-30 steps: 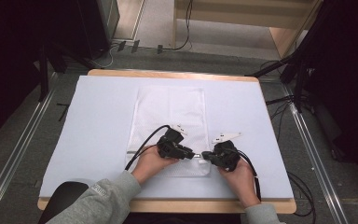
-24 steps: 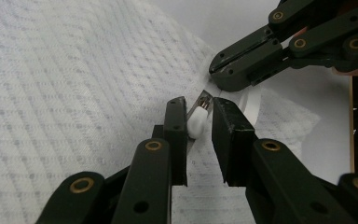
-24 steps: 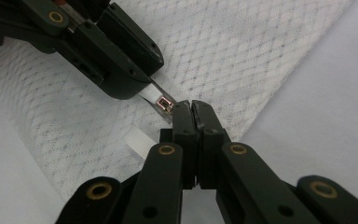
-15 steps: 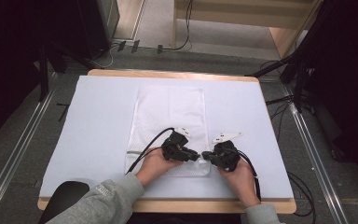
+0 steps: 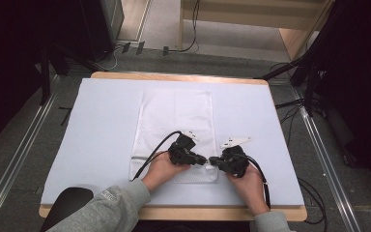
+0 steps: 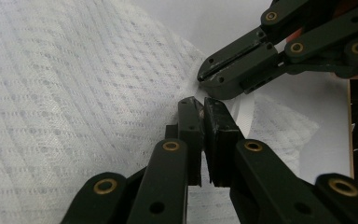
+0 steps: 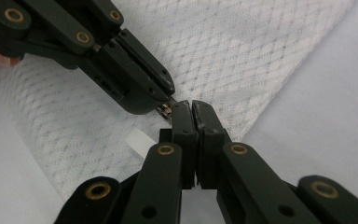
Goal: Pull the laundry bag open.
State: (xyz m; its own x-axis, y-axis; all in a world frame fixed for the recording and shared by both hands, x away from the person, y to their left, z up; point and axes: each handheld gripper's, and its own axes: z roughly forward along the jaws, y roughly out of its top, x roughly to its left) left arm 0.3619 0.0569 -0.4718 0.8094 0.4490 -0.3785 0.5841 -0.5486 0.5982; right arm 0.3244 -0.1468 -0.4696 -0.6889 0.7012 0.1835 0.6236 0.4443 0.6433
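Observation:
A white mesh bag lies flat on the pale table cover. Both grippers meet tip to tip at the bag's near right corner. My left gripper is shut; in the right gripper view the left gripper pinches a small brownish zipper pull. My right gripper is shut at the bag's edge; in the left gripper view the right gripper nips the white fabric there. A white ribbon tab sticks out beside the jaws.
The wooden table edge runs close behind both hands. Black cables trail from the grippers over the bag. Bare cover lies to the left and right of the bag. Metal rails flank the table.
My left gripper has slid a little to the right along the bag's near edge, closing the gap to the right gripper. The right gripper has stayed put.

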